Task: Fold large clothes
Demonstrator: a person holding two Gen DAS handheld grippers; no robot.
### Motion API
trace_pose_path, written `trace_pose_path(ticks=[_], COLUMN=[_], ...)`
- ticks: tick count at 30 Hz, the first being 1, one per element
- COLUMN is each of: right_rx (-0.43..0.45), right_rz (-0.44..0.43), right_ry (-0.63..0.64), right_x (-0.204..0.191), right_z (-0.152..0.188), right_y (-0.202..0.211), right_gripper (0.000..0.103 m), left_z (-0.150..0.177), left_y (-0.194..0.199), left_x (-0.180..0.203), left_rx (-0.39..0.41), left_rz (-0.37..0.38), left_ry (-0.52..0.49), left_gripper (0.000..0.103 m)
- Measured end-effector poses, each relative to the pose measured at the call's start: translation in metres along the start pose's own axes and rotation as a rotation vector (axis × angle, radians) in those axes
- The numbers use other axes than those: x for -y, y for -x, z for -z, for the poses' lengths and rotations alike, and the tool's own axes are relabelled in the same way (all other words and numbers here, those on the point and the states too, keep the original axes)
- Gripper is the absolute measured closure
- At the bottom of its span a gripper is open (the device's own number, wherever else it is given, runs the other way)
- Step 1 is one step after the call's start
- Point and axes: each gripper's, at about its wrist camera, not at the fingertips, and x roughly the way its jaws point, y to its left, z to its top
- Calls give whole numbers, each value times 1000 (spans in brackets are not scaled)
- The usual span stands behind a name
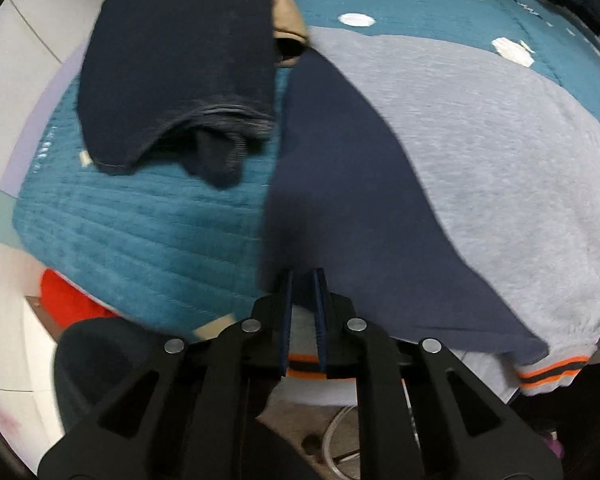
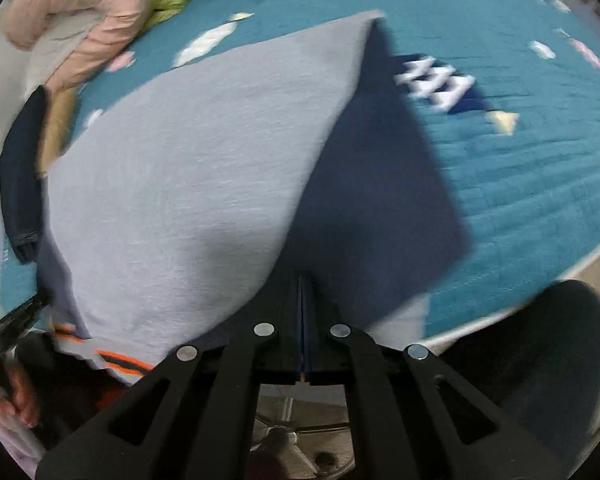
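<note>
Grey jersey with navy sleeves makes up the sweatshirt, which lies spread on a teal quilted bedspread with its hem end toward the person and its long axis running away from both grippers toward the far side of the bed. Furthest left, a separate folded navy garment sits just beside it, apart from the work. The left gripper is at the near left edge, jaws narrowed to a slim gap with dark sleeve fabric lying between the pads; whether it truly pinches I cannot tell. An orange-and-dark striped hem band hangs over the bed edge beside it. To the right, the right gripper has its jaws pressed together on the near edge of the sweatshirt, where grey meets navy. Both grippers sit equally near, so any fold would likely carry the cloth forward, away from the jaws. White lettering on the far navy part is blurred and unreadable; no brand shows.
</note>
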Motion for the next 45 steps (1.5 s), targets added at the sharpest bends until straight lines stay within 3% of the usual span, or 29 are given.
trace_pose_path(ticks=[3,5,8,10,11,12,14,17,22,24,27,28,29,30,31,32,33,34,36,40,45], right_rx=[-39,-9,51,89,119,135,147,139,75,50,14,-19,-39,-54,-54,-24,-2,37,89,132,186], right_rz=[-177,-176,-157,-143,-133,-135,-177,-187,-167,-168,-210,-227,-241,-274,-264,-244,-239,-225,-220,-239,-236], right_ry=[-101,-107,-56,-56,-77,-95,-124,-165,-166,-165,-176,-179,-182,-176,-160,-144,-136,-131,-116,-126,-88], right_x=[23,32,38,42,46,48,53,60,62,58,52,49,47,43,39,35,32,29,25,27,17], right_z=[-5,-10,-31,-44,-55,-64,-83,-111,-148,-160,-175,-177,-179,-180,-181,-181,-180,-178,-175,-184,-207], right_y=[4,12,29,34,38,38,35,22,-10,-23,-47,-58,-66,-75,-77,-71,-66,-57,-45,-30,-15], right_gripper=[100,98,95,70,48,37,33,32,32,32,30,30,33,62,70,84,89,90,91,92,92], left_z=[-4,-9,-29,-52,-61,-74,-97,-118,-150,-159,-167,-169,-170,-170,-169,-167,-165,-159,-158,-164,-185], left_y=[19,32,48,48,46,42,29,5,-32,-50,-62,-62,-62,-62,-60,-57,-51,-43,-34,-10,-5], left_x=[-4,-7,-11,-13,-14,-12,-14,-4,21,23,19,16,14,13,14,15,19,27,34,35,32], left_rx=[33,82,158,156,146,132,93,28,-54,-86,-93,-69,-54,-43,-23,4,38,89,122,186,208], left_rz=[52,77,87,121,128,142,190,165,274,274,308,319,306,268,237,210,177,130,97,99,111], left_ry=[-20,-27,-49,-39,-23,2,56,76,18,28,75,93,101,111,100,72,31,-34,-64,-20,25], left_gripper=[80,37,29,15,12,12,12,12,12,12,13,21,41,49,59,69,71,76,86,89,89])
